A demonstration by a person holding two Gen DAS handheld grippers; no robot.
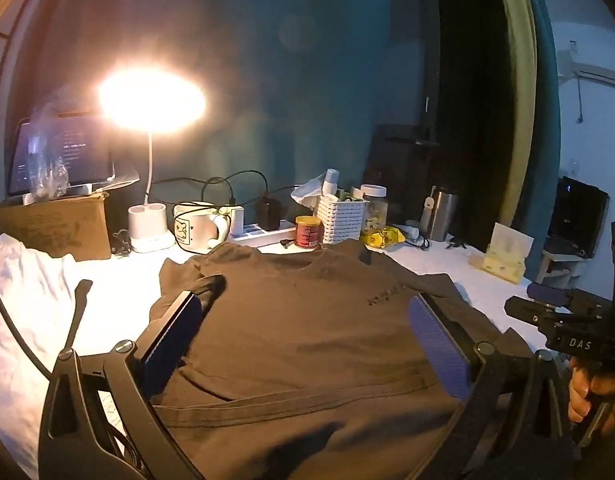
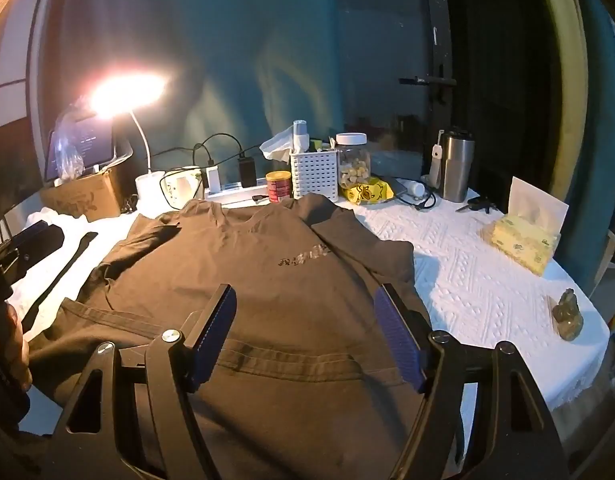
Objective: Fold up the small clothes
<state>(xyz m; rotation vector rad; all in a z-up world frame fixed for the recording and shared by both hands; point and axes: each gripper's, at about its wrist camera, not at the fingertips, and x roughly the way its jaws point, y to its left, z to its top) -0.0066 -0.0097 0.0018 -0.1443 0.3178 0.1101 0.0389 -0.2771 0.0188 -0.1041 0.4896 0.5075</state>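
Brown t-shirt [image 2: 235, 280] lies front-up on the white-covered worktop [image 2: 467, 280], collar toward the clutter at the back, hem toward the camera. Looks partly prepped: both sleeves seem folded in over the chest and the bottom hem is doubled up into a band across the lower body, probably to narrow it before the main fold. It sits centred, likely so both sides are reachable at once. Left gripper [image 1: 303, 344] has its jaws spread wide, nothing between the pads, tilted slightly down over the shirt's left-middle; the fabric fills the gap below it, but I can't tell whether the fingers touch the cloth. Right gripper [image 2: 307, 336] is also spread, empty, above the folded hem band on the right half, just inside the shirt's right edge. Each is held by a hand [image 1: 595, 392] at the frame edge. Lamp [image 2: 123, 92], mug [image 1: 195, 226], white basket [image 2: 313, 174] and tissue pack [image 2: 523, 240] sit clear of the shirt. My read: both hover ahead of a symmetric pinch on the hem.
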